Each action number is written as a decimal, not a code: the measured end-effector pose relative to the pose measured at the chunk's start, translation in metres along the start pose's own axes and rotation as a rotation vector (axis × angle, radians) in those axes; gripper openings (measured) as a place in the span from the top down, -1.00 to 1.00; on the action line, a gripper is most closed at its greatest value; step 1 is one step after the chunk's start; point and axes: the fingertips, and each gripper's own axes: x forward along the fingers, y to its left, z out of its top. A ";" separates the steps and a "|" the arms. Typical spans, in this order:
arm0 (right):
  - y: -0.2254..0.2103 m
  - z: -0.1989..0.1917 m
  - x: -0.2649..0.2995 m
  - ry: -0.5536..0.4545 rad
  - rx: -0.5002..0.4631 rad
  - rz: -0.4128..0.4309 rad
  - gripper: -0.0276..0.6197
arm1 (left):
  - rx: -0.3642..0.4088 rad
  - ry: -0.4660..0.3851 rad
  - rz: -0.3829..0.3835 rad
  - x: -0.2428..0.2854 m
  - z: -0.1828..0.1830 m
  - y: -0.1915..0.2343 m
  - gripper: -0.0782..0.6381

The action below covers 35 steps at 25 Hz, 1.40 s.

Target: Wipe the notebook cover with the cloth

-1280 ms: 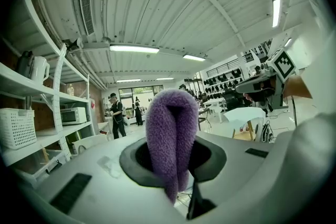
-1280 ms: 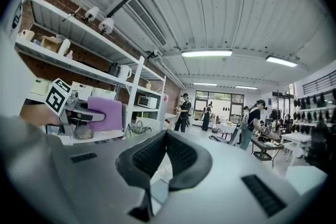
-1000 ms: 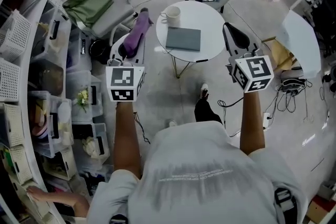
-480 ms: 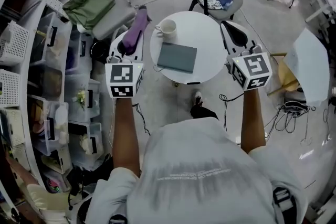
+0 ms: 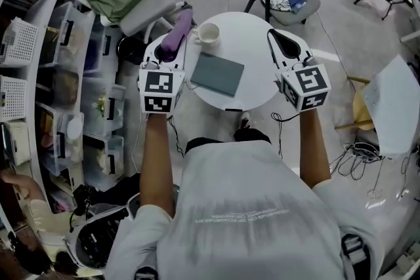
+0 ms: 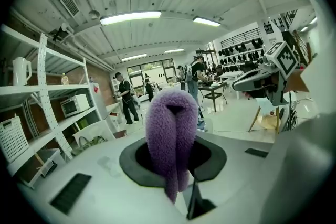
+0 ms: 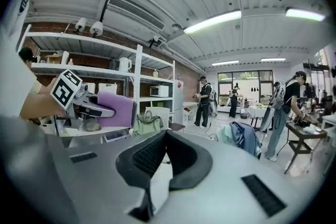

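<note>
Left gripper is pinching the purple cloth; right gripper, jaws pressed together and empty, is hovering beside the notebook on the round table.

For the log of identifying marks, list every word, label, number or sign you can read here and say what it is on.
No text here can be read.
Shirt back: two pale printed lines, too small to read.
Left cube, right cube: black-and-white square markers, no letters.
Notebook cover, mug: no print visible.
</note>
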 end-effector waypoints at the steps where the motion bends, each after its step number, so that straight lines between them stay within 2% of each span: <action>1: -0.003 -0.007 0.003 0.012 0.007 0.004 0.91 | 0.000 0.012 -0.008 0.006 -0.003 -0.004 0.60; 5: -0.012 -0.038 0.013 0.064 0.038 -0.003 0.91 | 0.013 0.058 -0.067 0.033 -0.018 -0.023 0.60; 9: -0.017 -0.075 0.019 0.139 0.084 -0.037 0.91 | 0.065 0.102 -0.169 0.070 -0.039 -0.049 0.60; 14: -0.022 -0.109 0.022 0.217 0.138 -0.121 0.91 | 0.184 0.146 -0.354 0.112 -0.069 -0.093 0.60; 18: -0.021 -0.135 0.016 0.266 0.201 -0.180 0.91 | 0.200 0.207 -0.526 0.138 -0.106 -0.137 0.60; 21: -0.019 -0.162 0.016 0.314 0.249 -0.210 0.91 | 0.225 0.266 -0.608 0.154 -0.138 -0.161 0.60; 28: -0.009 -0.216 0.014 0.410 0.320 -0.240 0.91 | 0.283 0.388 -0.673 0.187 -0.211 -0.196 0.60; 30: -0.009 -0.228 0.011 0.427 0.345 -0.251 0.91 | 0.258 0.423 -0.681 0.194 -0.228 -0.205 0.60; 35: -0.009 -0.246 0.004 0.448 0.391 -0.274 0.91 | 0.128 0.477 -0.702 0.207 -0.248 -0.227 0.60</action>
